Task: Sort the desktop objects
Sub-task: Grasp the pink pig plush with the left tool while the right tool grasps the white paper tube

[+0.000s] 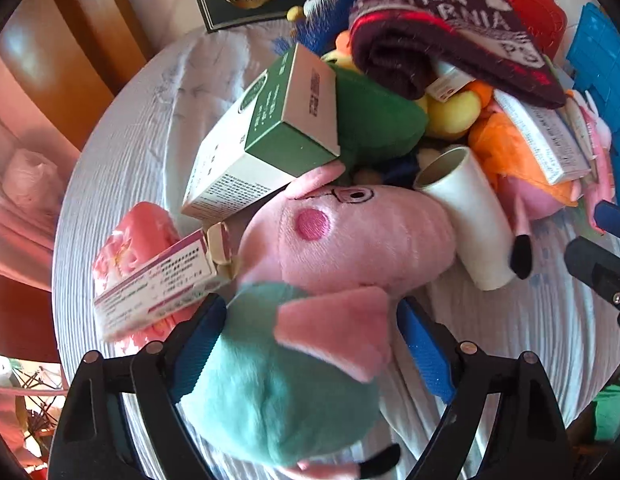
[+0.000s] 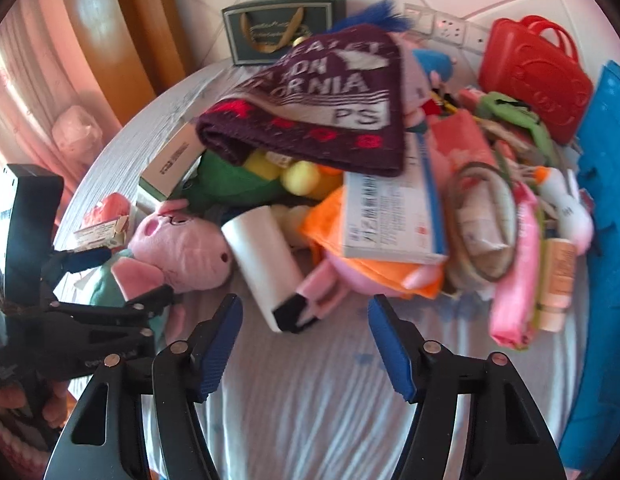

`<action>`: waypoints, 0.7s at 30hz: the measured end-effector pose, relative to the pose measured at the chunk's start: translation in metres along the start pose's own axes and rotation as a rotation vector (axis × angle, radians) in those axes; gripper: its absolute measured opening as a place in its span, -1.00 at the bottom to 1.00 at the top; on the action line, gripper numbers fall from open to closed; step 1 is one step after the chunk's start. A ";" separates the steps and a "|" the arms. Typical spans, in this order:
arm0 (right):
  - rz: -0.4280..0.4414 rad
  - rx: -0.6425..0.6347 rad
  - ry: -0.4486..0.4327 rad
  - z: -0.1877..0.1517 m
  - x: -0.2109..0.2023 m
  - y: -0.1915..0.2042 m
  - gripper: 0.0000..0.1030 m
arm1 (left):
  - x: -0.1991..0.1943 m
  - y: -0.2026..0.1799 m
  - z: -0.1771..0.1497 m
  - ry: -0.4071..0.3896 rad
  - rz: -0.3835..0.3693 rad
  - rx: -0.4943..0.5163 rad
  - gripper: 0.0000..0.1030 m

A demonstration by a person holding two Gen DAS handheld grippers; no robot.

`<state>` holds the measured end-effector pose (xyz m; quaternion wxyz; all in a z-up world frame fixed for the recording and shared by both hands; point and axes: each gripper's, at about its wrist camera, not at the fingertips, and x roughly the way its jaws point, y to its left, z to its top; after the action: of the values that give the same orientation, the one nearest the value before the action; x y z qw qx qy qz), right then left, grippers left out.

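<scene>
The left gripper (image 1: 311, 336) stands with its blue pads on either side of the pink pig plush (image 1: 341, 236), straddling the toy's teal body and pink arm; whether the pads already press the fabric cannot be told, so I read it as open around the toy, not yet gripping. The right gripper (image 2: 304, 340) is open and empty over bare striped tablecloth (image 2: 310, 412), just in front of the pig plush's neighbour, a white tube (image 2: 266, 264) that leans against the pig's snout. Behind the pig plush a green-and-white box (image 1: 270, 136) rests tilted on its head, and to the far side of that a maroon knit hat (image 2: 310, 116) caps a heap of toys, cartons and a red plastic handbag (image 2: 537, 76). On the pig's other side a pink-labelled carton (image 1: 154, 284) lies on a pink packet. The step in hand looks like the first pick from the pile: closing on the plush, then lifting clear without dragging the green box along. The pig's legs are cut off at the frame's lower edge, much of the heap under the hat is hidden, and the right wrist view is blurred, so small items by the blue tray (image 2: 605, 168) are hard to name.
</scene>
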<state>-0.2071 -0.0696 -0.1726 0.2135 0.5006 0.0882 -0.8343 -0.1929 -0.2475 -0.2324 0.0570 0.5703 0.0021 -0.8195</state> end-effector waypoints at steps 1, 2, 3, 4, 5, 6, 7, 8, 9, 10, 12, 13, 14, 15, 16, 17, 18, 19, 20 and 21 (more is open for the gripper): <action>0.006 -0.008 0.004 0.004 0.007 0.005 0.29 | 0.006 0.003 0.002 0.017 -0.006 -0.002 0.71; 0.009 -0.013 0.015 0.007 0.015 0.009 0.29 | 0.011 0.006 0.004 0.034 -0.023 -0.006 0.71; 0.005 -0.020 0.030 0.011 0.025 0.013 0.29 | 0.015 0.008 0.005 0.045 -0.041 -0.006 0.71; 0.004 -0.025 0.039 0.014 0.031 0.016 0.29 | 0.019 0.008 0.006 0.055 -0.053 -0.003 0.71; 0.007 -0.028 0.048 0.016 0.037 0.017 0.29 | 0.022 0.007 0.007 0.061 -0.061 0.003 0.71; 0.006 -0.032 0.061 0.019 0.044 0.019 0.29 | 0.025 0.006 0.007 0.066 -0.061 0.009 0.71; 0.002 -0.039 0.075 0.022 0.052 0.021 0.29 | 0.028 0.004 0.008 0.070 -0.054 0.021 0.71; -0.004 -0.044 0.084 0.024 0.059 0.022 0.29 | 0.031 0.002 0.008 0.075 -0.051 0.028 0.71; -0.006 -0.048 0.094 0.025 0.065 0.023 0.29 | 0.033 0.001 0.009 0.080 -0.052 0.030 0.71; -0.009 -0.048 0.106 0.027 0.071 0.024 0.27 | 0.035 0.001 0.009 0.081 -0.052 0.029 0.71; -0.017 -0.049 0.119 0.028 0.082 0.025 0.21 | 0.036 0.003 0.010 0.077 -0.064 0.019 0.70; -0.022 -0.046 0.125 0.029 0.087 0.025 0.10 | 0.036 0.004 0.010 0.074 -0.071 0.011 0.66; -0.016 -0.044 0.135 0.030 0.093 0.025 0.07 | 0.035 0.005 0.010 0.072 -0.075 0.006 0.64; -0.017 -0.044 0.138 0.030 0.097 0.025 0.07 | 0.035 0.005 0.010 0.071 -0.076 0.005 0.58; -0.024 -0.050 0.139 0.031 0.100 0.026 0.06 | 0.033 0.004 0.010 0.066 -0.075 0.004 0.53; -0.031 -0.056 0.138 0.031 0.101 0.027 0.05 | 0.030 0.004 0.009 0.061 -0.077 0.001 0.51; -0.028 -0.055 0.134 0.031 0.098 0.028 0.03 | 0.027 0.004 0.008 0.056 -0.083 -0.005 0.47; -0.022 -0.050 0.128 0.031 0.095 0.028 0.00 | 0.024 0.004 0.007 0.053 -0.088 -0.010 0.45; -0.015 -0.039 0.121 0.030 0.091 0.026 -0.01 | 0.020 0.003 0.005 0.046 -0.090 -0.012 0.43; -0.009 -0.027 0.116 0.029 0.087 0.025 -0.02 | 0.014 0.002 0.004 0.035 -0.090 -0.009 0.43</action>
<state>-0.2545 -0.1252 -0.2332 0.2113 0.5447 0.1139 -0.8036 -0.2015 -0.2507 -0.2443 0.0225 0.5836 0.0326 -0.8111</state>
